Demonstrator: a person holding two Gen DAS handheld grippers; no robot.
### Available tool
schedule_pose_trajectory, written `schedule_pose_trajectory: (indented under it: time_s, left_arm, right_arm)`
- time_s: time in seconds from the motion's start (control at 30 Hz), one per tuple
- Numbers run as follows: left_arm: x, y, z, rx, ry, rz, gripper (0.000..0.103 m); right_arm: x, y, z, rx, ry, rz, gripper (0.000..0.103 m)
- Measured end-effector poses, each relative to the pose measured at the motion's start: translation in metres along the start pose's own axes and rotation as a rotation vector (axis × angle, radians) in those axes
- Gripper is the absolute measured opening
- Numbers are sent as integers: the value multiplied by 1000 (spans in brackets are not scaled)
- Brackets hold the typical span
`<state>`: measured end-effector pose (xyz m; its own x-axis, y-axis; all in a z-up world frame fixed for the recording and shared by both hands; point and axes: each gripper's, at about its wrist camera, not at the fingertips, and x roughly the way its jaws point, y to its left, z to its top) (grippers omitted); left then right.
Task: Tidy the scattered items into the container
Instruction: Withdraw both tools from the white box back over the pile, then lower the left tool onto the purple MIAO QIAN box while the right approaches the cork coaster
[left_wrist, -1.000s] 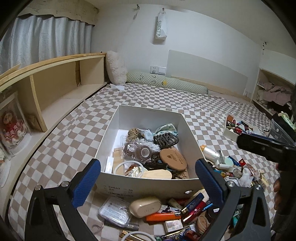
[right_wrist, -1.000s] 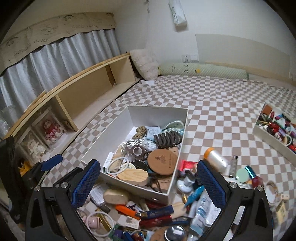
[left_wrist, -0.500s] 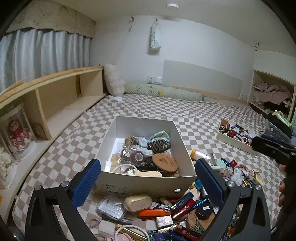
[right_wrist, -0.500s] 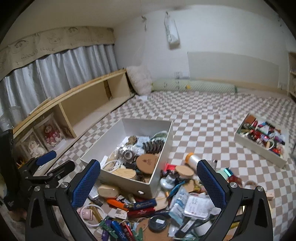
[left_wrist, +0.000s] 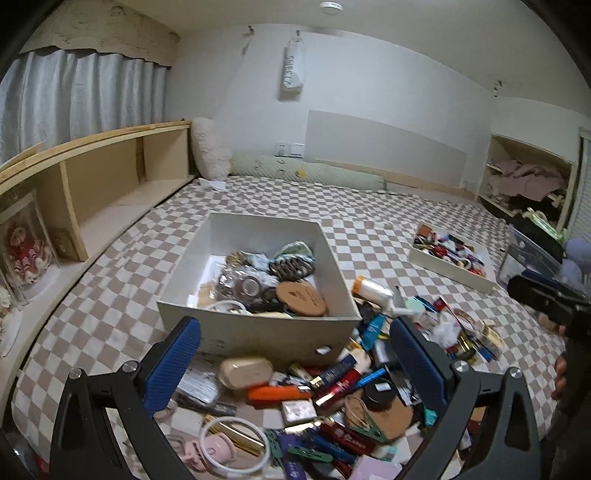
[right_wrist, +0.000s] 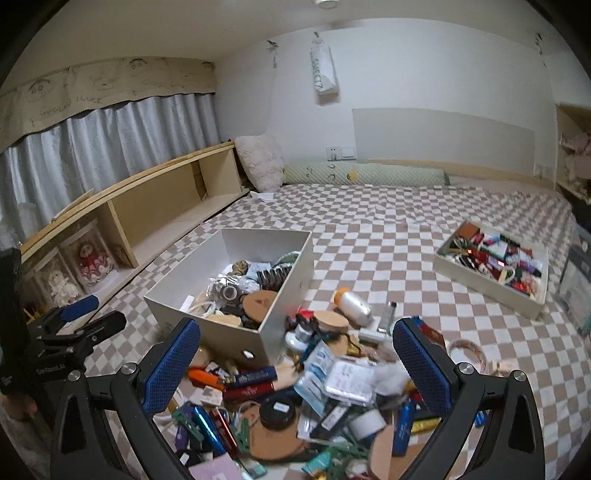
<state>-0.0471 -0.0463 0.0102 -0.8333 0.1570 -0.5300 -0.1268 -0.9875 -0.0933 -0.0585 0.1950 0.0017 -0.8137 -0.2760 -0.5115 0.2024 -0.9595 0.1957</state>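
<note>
Spanning nearly the whole scene, a bed (left_wrist: 369, 206) dressed in a brown-and-white checked cover, backed by a white wall and flanked on one side by a long wooden shelf (right_wrist: 155, 206). Resting on the cover, a large white box (left_wrist: 258, 332), open at the top and already part filled with small goods. Heaped on the cover against the near wall of that box and off to its right, a pile of scattered items (right_wrist: 314, 387): tubes, clips, a dark round tin, packets. Farther off to the right, well apart from the pile, a shallow white tray (right_wrist: 487, 280) crammed with more small things.

Hanging above the pile, the left claw (left_wrist: 295, 365), fingers spread wide, nothing between them. Likewise the right claw (right_wrist: 295, 365), released and empty, poised over the thick of the heap.

Lying just below and ahead of the left claw, an orange tube (left_wrist: 279, 392), close to the front wall of the box. Long axis running left to right, roughly in line with the gap between the fingers, so probably calling for a turn of the wrist before a pinch across its narrow width. Nearer the left claw than the right, judging from both views. Box straight ahead of either claw, just beyond the pile.
</note>
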Motion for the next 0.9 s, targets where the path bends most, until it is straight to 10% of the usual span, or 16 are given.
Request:
schedule_pose_trajectory:
  time_s: [0.9]
  left_arm:
    - [16,-40,-92,32,140,-81,102]
  right_arm:
    - [9,-101,-88,3,284,-163,103]
